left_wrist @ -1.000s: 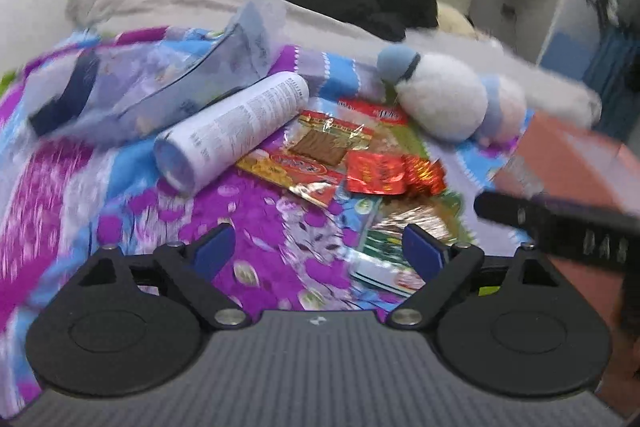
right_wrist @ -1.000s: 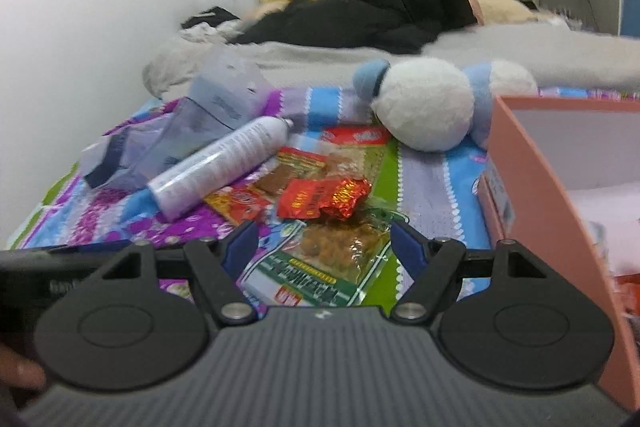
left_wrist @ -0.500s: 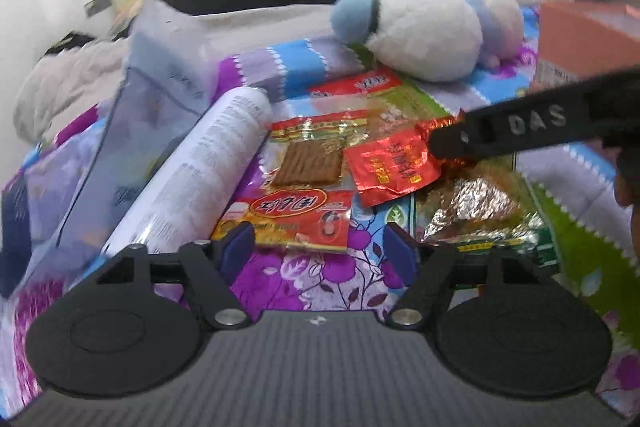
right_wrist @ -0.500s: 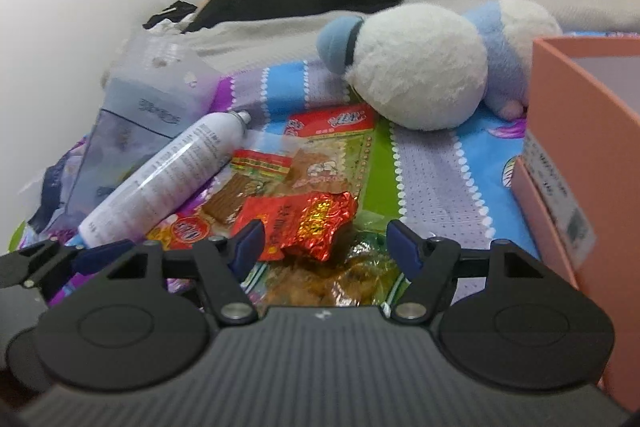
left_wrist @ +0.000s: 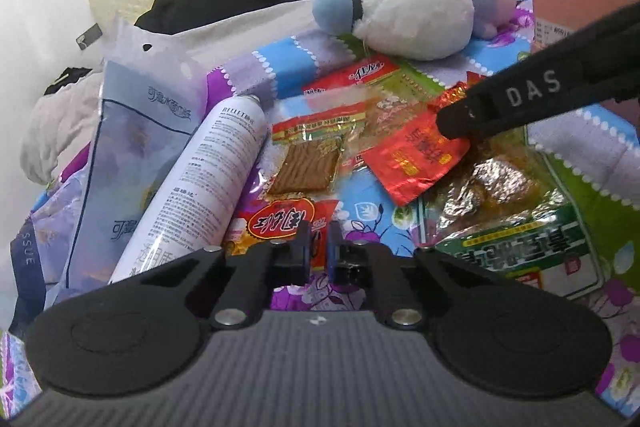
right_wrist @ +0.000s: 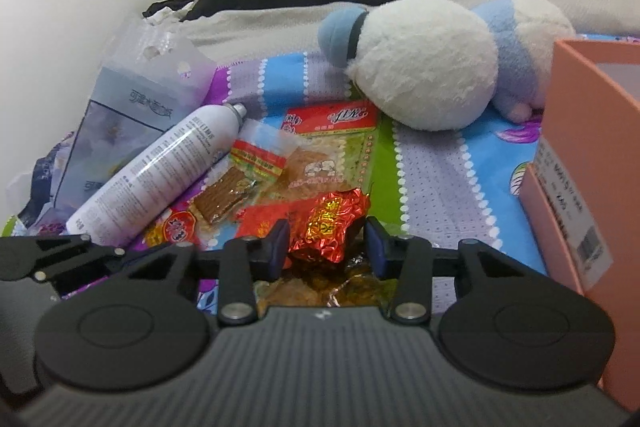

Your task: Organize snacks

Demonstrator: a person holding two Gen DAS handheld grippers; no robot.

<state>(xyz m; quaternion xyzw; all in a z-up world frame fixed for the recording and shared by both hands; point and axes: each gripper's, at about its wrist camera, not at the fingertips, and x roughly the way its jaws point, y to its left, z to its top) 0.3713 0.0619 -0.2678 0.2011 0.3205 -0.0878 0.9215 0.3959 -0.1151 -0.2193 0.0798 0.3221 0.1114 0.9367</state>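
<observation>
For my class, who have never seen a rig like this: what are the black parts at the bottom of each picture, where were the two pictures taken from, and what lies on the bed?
No robot here: a person holds a two-finger claw in each hand, with a camera on each looking along its fingers. In the left view, the left claw has shut on the edge of the orange-red snack packet. In the right view, the right claw is closing around the crinkled red foil packet. On the patterned bedspread lie more snack packets, a white spray can, a tissue pack and a plush toy. A pink box stands at the right.
</observation>
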